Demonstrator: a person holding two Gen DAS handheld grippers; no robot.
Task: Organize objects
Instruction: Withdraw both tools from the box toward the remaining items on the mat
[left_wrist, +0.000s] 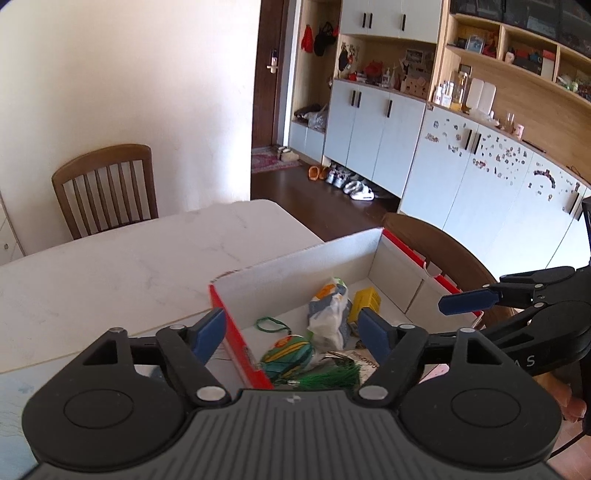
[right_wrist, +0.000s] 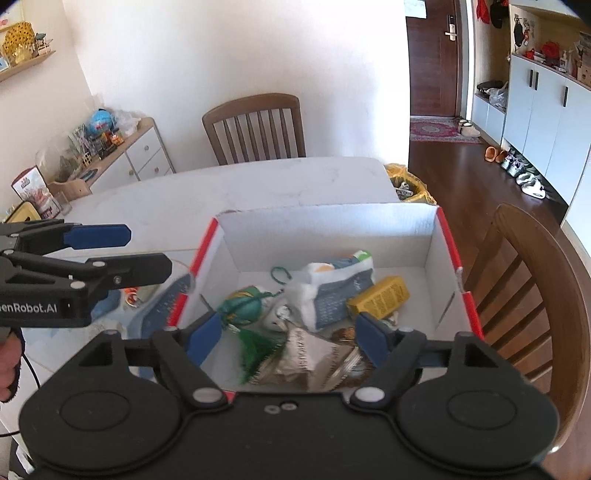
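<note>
A red-edged white cardboard box (left_wrist: 295, 266) (right_wrist: 325, 229) stands open on the white table (left_wrist: 110, 277). Inside lie a yellow carton (right_wrist: 380, 297), a white and blue packet (right_wrist: 332, 291), a green ornament (right_wrist: 242, 304) with a green tassel (right_wrist: 258, 350), a green cord loop (right_wrist: 280, 275) and a silver packet (right_wrist: 310, 358). My left gripper (left_wrist: 291, 328) hangs open over the box's near left corner, holding nothing. My right gripper (right_wrist: 288, 332) is open above the box's near side, its pads clear of the contents. Each gripper's blue fingers (left_wrist: 469, 299) (right_wrist: 99, 236) show in the other's view.
Wooden chairs stand at the table's far side (right_wrist: 255, 127) and right side (right_wrist: 535, 295). A yellow-bagged bin (right_wrist: 410, 184) sits past the far right corner. Small items lie on a blue mat (right_wrist: 129, 295) left of the box. A low sideboard (right_wrist: 140, 151) lines the left wall.
</note>
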